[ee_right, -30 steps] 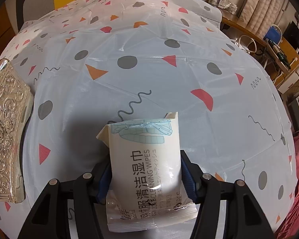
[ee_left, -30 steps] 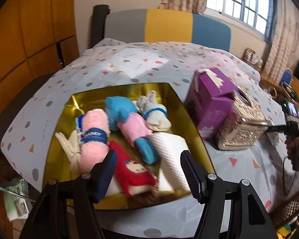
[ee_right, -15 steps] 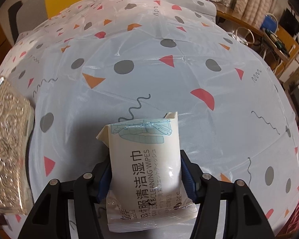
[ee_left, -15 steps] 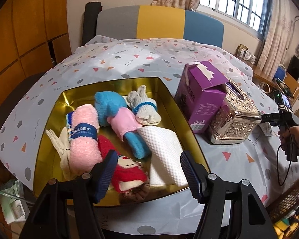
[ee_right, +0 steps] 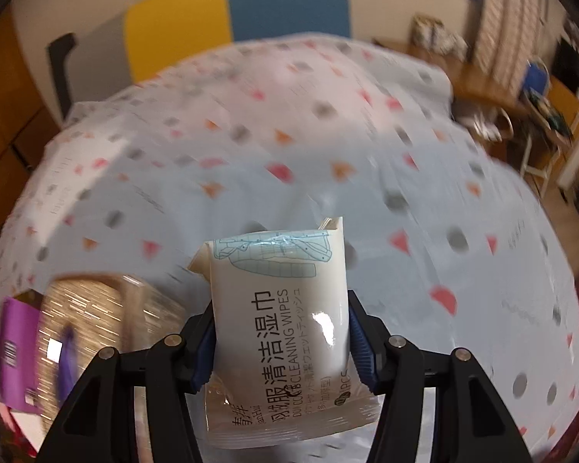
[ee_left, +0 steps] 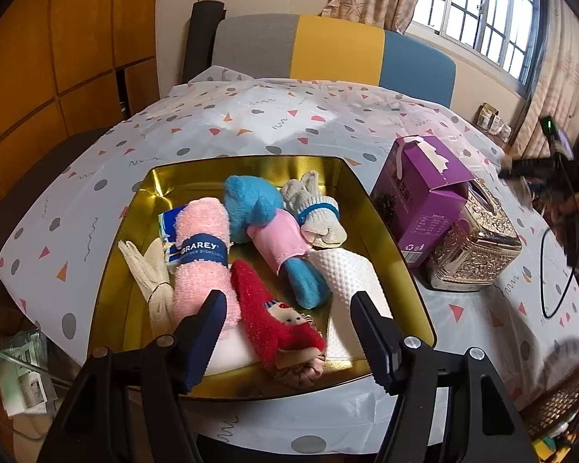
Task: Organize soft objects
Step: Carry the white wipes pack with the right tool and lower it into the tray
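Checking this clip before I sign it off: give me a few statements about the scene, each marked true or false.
1. The right gripper is clamped on a pack of wipes. True.
2. The left gripper holds the red sock. False: its jaws are open, hovering above the gold tray.
3. The purple box lies inside the tray. False: it stands on the tablecloth, beside the tray.
4. The pink towel wears a blue band. True.
5. The ornate metal box is beside the purple box. True.

Glossy plastic wipes pack (ee_right: 280, 332) (crinkled)
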